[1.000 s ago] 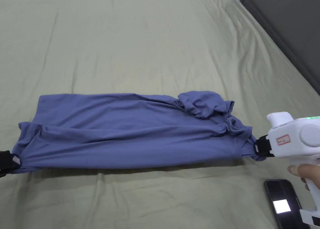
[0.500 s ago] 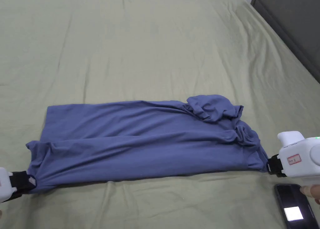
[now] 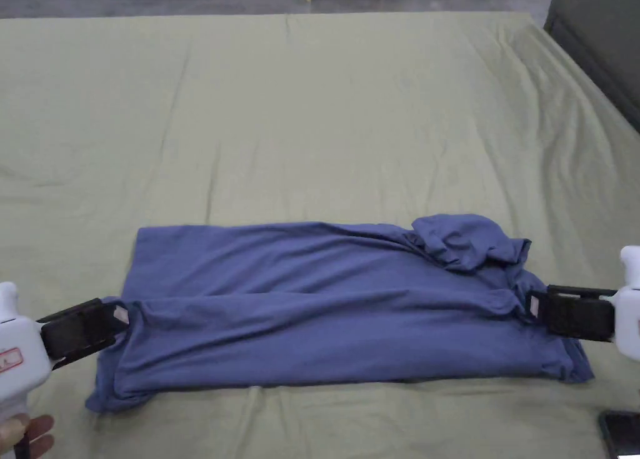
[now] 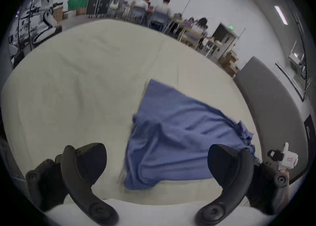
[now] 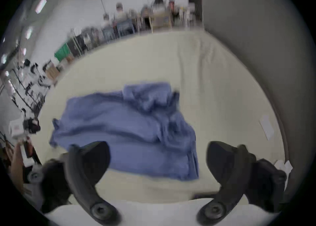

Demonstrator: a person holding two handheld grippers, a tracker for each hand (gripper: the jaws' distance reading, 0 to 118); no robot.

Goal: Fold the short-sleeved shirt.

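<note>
Left gripper (image 3: 119,319): held low at the left end of the shirt, pointing right; its black jaws stand wide apart with nothing between them, as the left gripper view (image 4: 157,163) shows. In the head view its tips sit just beside the shirt's left edge; whether they touch the cloth cannot be told.
Left hand (image 3: 25,434): fingers show at the bottom left corner, under the white gripper body.
Right gripper (image 3: 539,309): held low at the right end of the shirt, pointing left; its jaws are also spread wide and grip nothing in the right gripper view (image 5: 158,161). In the head view its black tips overlap the bunched cloth near the collar end.
Shirt (image 3: 337,304): a blue short-sleeved shirt lying on the bed, stretched left to right between the two grippers. The near long side is folded over onto the body, forming a long horizontal ridge. One sleeve is crumpled in a heap at the far right corner.
Bed sheet (image 3: 350,122): pale green, lightly creased, spread wide under the shirt.
Phone (image 3: 622,432): a dark phone lies on the sheet at the bottom right corner, near the right gripper, apart from the shirt.
Headboard (image 3: 600,35): a grey padded panel along the bed's right edge.
Background: people sit at desks beyond the far edge of the bed, blurred in both gripper views.
Open room: bare sheet stretches far beyond the shirt and to its left; a narrower strip lies in front of it.
</note>
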